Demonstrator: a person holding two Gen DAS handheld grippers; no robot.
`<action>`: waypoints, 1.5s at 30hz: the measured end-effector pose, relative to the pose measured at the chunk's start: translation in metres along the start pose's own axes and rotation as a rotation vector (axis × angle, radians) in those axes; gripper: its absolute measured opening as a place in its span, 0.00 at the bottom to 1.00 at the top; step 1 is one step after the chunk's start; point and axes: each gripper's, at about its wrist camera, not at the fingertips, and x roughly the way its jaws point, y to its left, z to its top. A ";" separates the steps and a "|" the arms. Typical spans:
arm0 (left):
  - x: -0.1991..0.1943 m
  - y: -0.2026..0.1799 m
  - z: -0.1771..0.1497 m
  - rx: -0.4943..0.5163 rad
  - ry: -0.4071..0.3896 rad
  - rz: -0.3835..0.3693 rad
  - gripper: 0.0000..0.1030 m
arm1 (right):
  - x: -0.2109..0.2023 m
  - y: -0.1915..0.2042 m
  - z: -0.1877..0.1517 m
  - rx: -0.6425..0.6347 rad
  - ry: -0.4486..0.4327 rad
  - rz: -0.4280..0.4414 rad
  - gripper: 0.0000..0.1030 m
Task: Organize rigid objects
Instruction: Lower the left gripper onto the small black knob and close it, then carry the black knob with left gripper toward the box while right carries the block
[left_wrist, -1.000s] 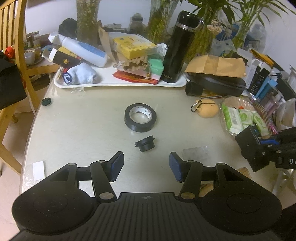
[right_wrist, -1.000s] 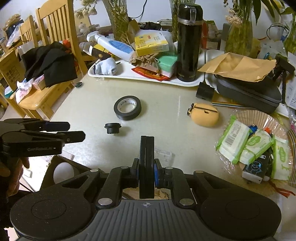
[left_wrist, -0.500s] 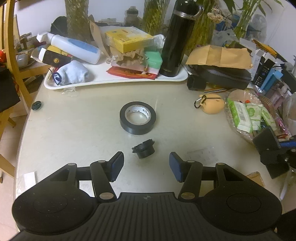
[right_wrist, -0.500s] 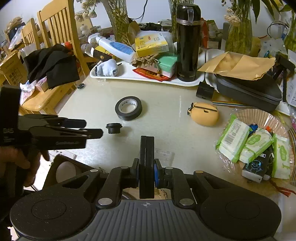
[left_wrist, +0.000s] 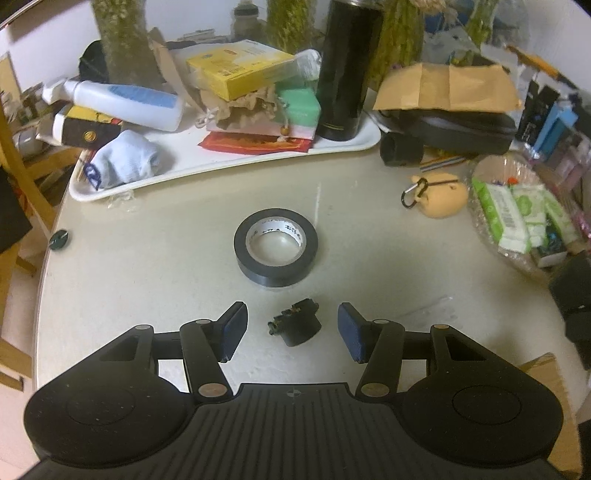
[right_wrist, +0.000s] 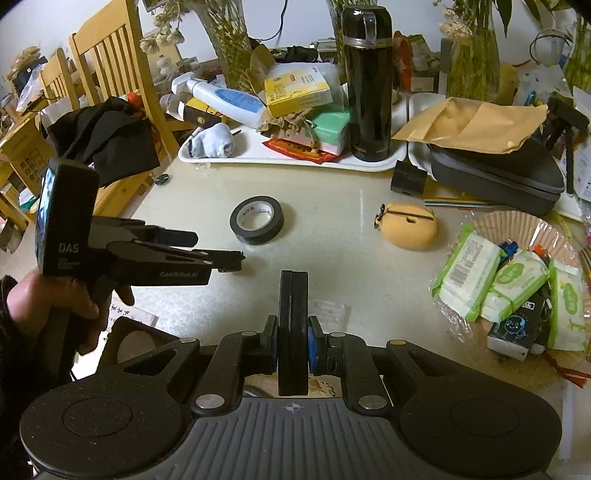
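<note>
- We're holding the left gripper (left_wrist: 291, 326) wide open, with the little black cap (left_wrist: 294, 325) sitting on the tabletop (left_wrist: 147, 266) between its fingers, touching neither.
- Tape roll (left_wrist: 275, 252) is lying just past the cap, mid-table.
- Right gripper (right_wrist: 293, 332) is clamping a flat black disc (right_wrist: 293, 314) on edge, hovering near the front edge.

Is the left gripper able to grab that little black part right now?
Probably yes. The left gripper is open, and the little black part sits on the table between its fingers with nothing blocking.
</note>
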 end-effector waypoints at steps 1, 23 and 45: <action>0.003 0.000 0.001 0.007 0.007 0.004 0.52 | 0.000 -0.001 0.000 0.003 0.002 -0.001 0.17; 0.019 -0.010 0.009 0.027 0.040 -0.049 0.36 | 0.005 -0.006 -0.003 0.012 0.016 -0.006 0.17; -0.064 -0.019 -0.008 0.008 -0.099 -0.088 0.36 | 0.008 0.008 0.003 -0.002 0.004 -0.032 0.17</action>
